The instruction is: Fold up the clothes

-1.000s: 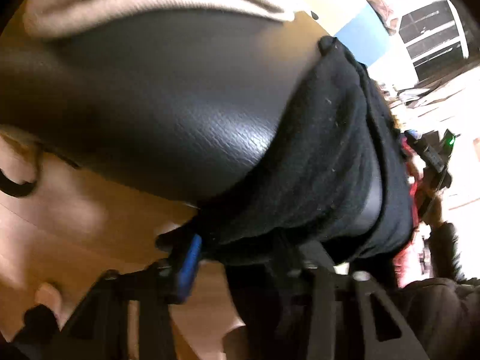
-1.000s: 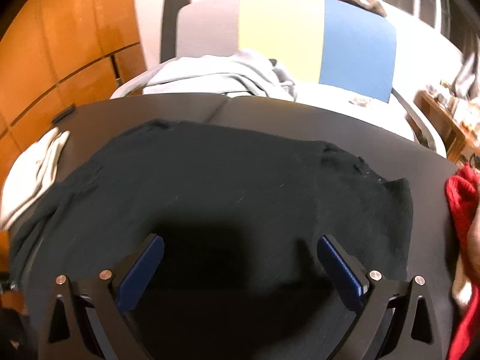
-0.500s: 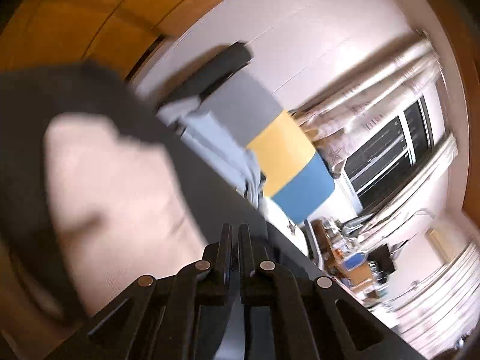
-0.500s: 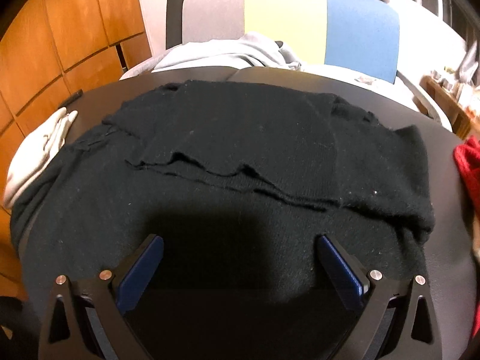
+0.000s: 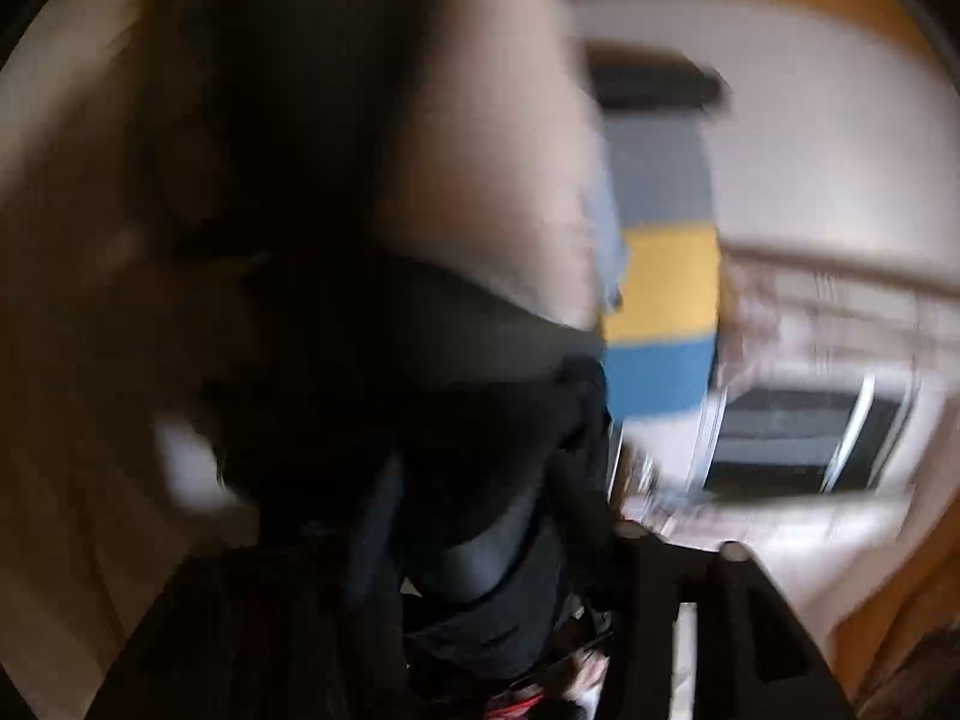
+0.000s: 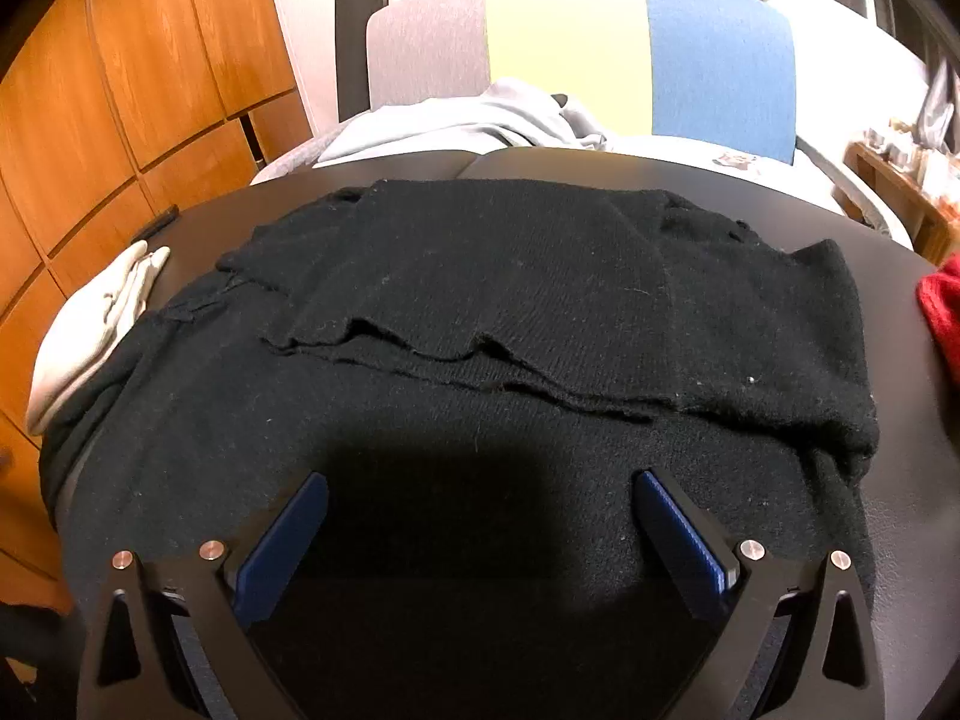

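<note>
Black sweater (image 6: 480,312) lies half-folded on the desk (image 6: 900,480); right tool (image 6: 480,516) hovers wide over its near hem, left tool (image 5: 498,540) opening, next fold pending.

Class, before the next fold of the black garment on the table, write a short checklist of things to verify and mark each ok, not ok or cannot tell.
1. Black garment lies on the dark table, far part folded over: ok.
2. Right tool open above it, nothing gripped: ok.
3. Left tool jaws opening; dark cloth between them, grip unclear in blur: cannot tell.
4. Cream garment clear of the black one: not ok, they touch.
5. Red garment apart from it: ok.
</note>
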Demonstrator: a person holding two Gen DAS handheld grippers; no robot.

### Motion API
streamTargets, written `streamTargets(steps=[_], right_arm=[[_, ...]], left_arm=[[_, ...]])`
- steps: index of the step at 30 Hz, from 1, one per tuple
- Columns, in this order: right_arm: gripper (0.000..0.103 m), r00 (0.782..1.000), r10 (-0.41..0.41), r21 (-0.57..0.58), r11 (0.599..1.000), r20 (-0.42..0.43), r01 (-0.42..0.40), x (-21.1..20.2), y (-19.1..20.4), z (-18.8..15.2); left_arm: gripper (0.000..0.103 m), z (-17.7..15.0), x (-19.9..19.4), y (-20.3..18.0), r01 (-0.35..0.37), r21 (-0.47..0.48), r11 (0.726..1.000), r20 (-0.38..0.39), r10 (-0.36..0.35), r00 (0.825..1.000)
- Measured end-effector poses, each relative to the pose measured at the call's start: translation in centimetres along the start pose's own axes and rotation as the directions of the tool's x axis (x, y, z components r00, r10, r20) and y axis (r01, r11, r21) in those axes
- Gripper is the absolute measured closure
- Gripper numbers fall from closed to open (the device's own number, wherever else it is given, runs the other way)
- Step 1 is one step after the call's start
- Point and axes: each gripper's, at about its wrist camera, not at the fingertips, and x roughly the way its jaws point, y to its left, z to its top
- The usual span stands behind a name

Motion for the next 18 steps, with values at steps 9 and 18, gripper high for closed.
streamTargets(steps=[9, 18], right_arm=[[0.000, 0.999, -0.045, -0.037, 0.998, -0.019, 0.044, 0.3, 0.6, 0.1], [0.000, 0.999, -0.048, -0.038, 0.998, -0.019, 0.047, 0.3, 0.6, 0.0]], left_arm=[[0.026, -1.9, 4.7, 7.1, 0.065, -0.340, 0.938, -0.020, -0.076, 0.997], [0.026, -3.0, 6.1, 7.1, 0.182, -0.377, 0.908, 0.150, -0.134, 0.979]])
